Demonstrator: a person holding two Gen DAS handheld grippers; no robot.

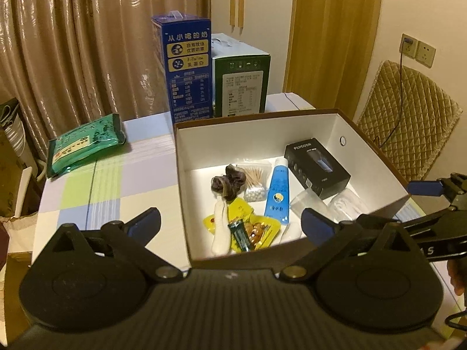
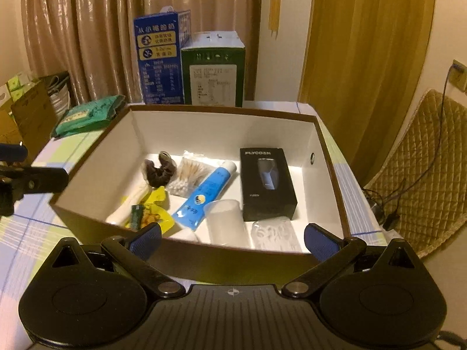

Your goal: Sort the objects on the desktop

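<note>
- both tools, left tool and right tool, spread wide, nothing in them
- brown box on the counter, stuff inside: black shaver box, blue tube, cotton swabs, yellow snack packs
- green packet out on the counter, left of the box

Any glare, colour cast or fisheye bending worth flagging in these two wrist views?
Left wrist: warm yellow cast, curtains bowed at the edges, bright hotspot on the white floor of the brown-rimmed cardboard box. Right wrist: same cast, the box rim curves, corners vignetted.
</note>
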